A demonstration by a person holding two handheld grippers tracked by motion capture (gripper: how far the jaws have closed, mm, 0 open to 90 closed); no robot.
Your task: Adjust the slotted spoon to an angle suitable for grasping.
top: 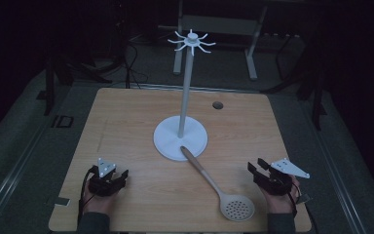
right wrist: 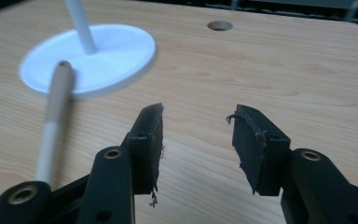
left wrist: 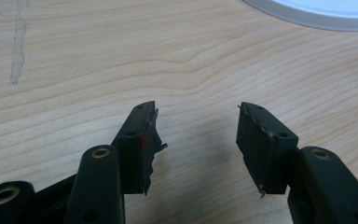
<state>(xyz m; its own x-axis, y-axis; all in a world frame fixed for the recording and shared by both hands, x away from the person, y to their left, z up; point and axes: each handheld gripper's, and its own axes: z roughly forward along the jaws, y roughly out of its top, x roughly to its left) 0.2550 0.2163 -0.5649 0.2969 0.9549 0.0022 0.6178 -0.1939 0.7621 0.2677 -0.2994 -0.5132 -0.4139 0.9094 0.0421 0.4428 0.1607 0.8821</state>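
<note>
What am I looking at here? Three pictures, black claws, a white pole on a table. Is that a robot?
No robot: a person sits at a wooden table and holds a hand tool in each hand. The top picture comes from a camera overhead. It shows the left gripper and the right gripper near the table's front edge. The other two pictures come from small cameras riding on those tools, looking along their black fingers, which stand apart with nothing between them. On the table stands a tall white stand with hooks on top and a round base. A slotted spoon lies flat, its handle tip resting on that base. Nothing is held.
</note>
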